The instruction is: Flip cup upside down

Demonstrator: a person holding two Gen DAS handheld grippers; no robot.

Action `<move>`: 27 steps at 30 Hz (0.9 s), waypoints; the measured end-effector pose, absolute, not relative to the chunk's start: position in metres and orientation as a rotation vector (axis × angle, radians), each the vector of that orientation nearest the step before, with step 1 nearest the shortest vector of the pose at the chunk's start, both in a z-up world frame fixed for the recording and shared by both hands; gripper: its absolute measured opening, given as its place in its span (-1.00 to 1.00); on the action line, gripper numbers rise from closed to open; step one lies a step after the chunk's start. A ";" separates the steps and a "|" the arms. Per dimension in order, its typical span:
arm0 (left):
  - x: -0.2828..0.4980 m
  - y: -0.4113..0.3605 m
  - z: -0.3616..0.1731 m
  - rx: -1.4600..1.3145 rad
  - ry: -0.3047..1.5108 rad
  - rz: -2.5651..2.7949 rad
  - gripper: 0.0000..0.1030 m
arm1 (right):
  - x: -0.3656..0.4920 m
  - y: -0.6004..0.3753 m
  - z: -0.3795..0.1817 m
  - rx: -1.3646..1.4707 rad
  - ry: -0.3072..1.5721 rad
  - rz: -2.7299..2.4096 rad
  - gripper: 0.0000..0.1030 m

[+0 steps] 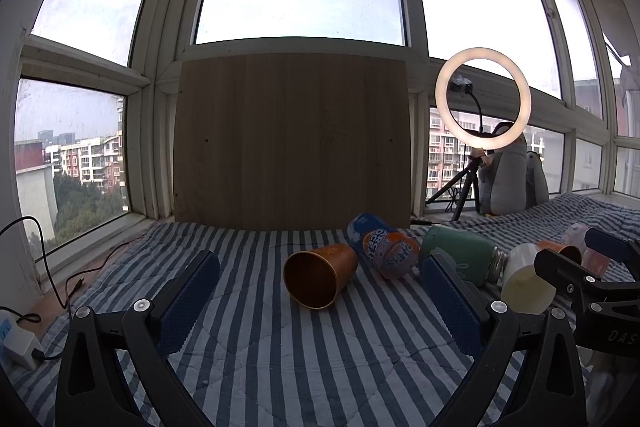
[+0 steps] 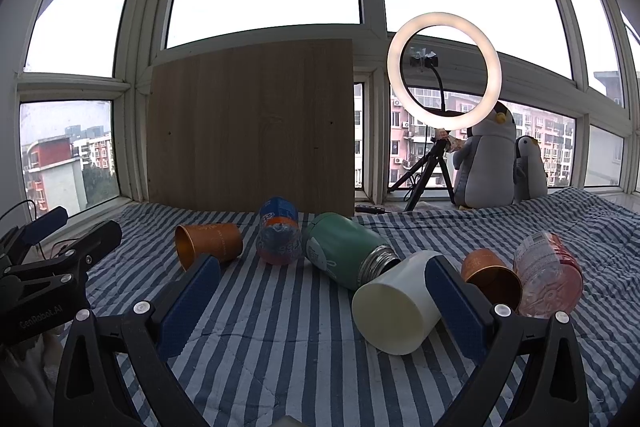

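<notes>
Both hand-held grippers, left [image 1: 320, 301] and right [image 2: 322, 301], gape wide; orange cup [image 1: 320, 275] lies sideways

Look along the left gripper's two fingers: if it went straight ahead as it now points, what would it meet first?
Most likely the orange cup, lying on its side on the striped quilt, mouth toward the open left gripper. Depth is hard to judge.

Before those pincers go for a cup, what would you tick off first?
1. Left gripper open: ok.
2. Right gripper open: ok.
3. Orange cup lies on its side between the left fingers' line, mouth toward camera: ok.
4. Room beside it: snack tube sits close on its right, touching cannot tell.
5. White cup ahead of right gripper, on its side: ok.
6. Striped blanket firm enough for standing cups: cannot tell.
</notes>
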State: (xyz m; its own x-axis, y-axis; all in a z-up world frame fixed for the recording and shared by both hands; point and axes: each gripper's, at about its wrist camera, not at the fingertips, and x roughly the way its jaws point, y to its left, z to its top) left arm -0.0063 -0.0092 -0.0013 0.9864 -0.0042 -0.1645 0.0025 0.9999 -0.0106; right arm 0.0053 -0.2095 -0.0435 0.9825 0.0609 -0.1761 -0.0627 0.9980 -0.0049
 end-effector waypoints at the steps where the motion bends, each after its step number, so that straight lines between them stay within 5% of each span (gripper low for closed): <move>1: -0.006 -0.009 -0.001 -0.010 0.165 -0.003 0.99 | 0.005 -0.209 -0.043 -0.010 0.177 0.062 0.97; 27: -0.007 -0.010 0.000 -0.013 0.156 0.002 0.99 | 0.001 -0.210 -0.039 -0.008 0.158 0.059 0.97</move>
State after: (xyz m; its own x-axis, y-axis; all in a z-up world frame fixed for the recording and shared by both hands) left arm -0.0066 -0.0104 0.0001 0.9879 0.0009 -0.1551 -0.0028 0.9999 -0.0125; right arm 0.0011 -0.2100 -0.0390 0.9857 0.0583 -0.1578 -0.0595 0.9982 -0.0029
